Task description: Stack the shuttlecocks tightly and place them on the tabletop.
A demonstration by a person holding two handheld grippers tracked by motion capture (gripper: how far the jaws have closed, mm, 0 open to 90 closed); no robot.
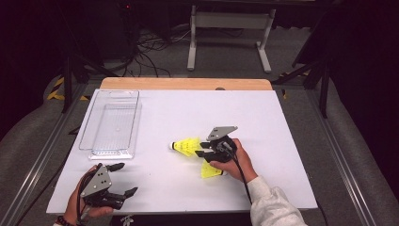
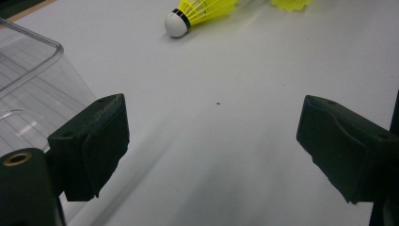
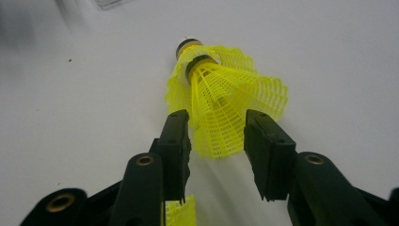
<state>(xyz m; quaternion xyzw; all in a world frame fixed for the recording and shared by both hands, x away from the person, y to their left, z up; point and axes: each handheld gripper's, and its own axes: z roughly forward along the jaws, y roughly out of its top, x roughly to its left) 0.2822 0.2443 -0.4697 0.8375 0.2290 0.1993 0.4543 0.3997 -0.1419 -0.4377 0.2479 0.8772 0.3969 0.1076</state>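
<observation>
Mid-desk (image 1: 282,122), right gripper (image 1: 203,149) fingers (image 3: 175,141) parted around yellow shuttlecock (image 1: 186,146) skirt, not pinching; second shuttlecock (image 1: 211,171) just near of it. Near-left, left gripper (image 1: 124,179) fingers wide open, empty, clear bin (image 1: 111,123) beyond.

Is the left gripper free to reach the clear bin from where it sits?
Probably yes: the left gripper is open and holds nothing, and the clear bin lies just ahead of it with bare table between.
</observation>
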